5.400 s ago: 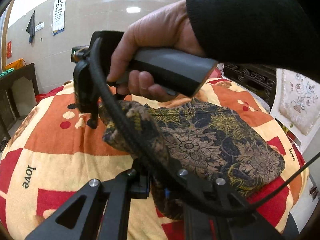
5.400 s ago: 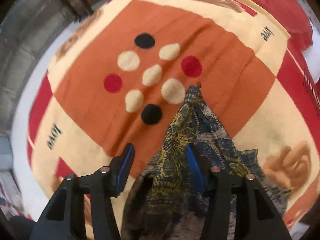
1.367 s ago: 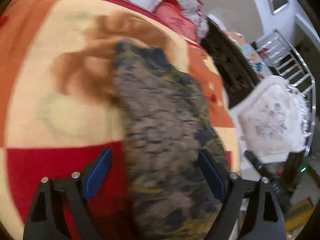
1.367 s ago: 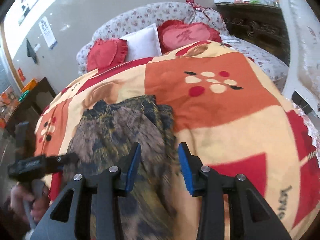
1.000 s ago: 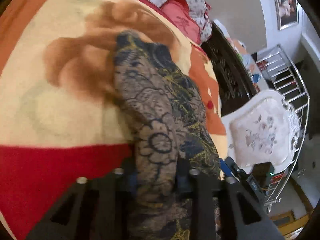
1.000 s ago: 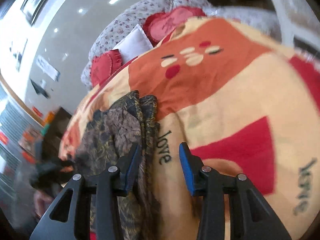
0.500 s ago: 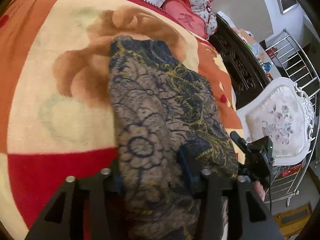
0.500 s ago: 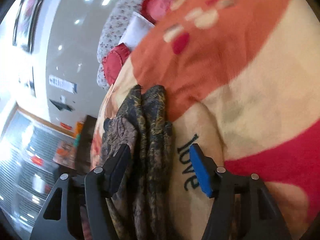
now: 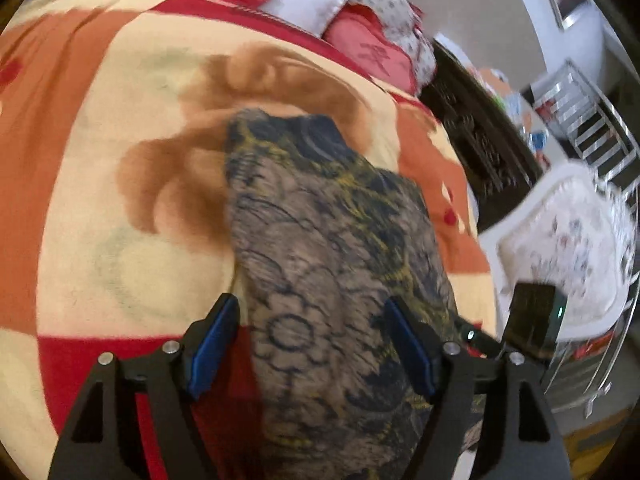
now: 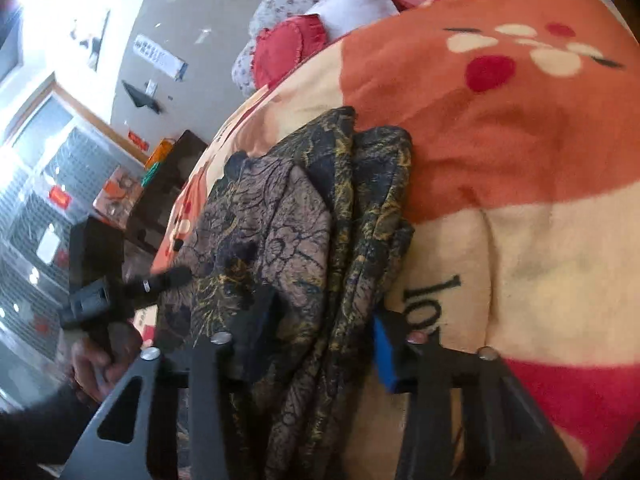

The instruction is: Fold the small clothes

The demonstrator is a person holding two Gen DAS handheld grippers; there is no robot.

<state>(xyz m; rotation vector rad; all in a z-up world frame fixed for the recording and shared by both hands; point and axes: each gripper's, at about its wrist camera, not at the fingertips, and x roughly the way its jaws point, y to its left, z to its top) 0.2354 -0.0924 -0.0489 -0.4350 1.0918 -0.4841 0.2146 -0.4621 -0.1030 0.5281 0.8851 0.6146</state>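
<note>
While the dark flower-patterned garment (image 9: 332,264) lies bunched lengthwise on the orange, cream and red blanket (image 9: 112,184) that covers the bed, the left gripper (image 9: 310,344) straddles its near end with its jaws opening, the 2 blue pads standing clear of the cloth on either side. The right gripper (image 10: 320,332) works at the garment's (image 10: 304,216) folded edge beside the word printed on the blanket (image 10: 520,240), its jaws closing with layers of cloth between them, though I cannot tell whether the pads already press on it. Red and white pillows (image 10: 320,28) sit at the far end of the bed.
</note>
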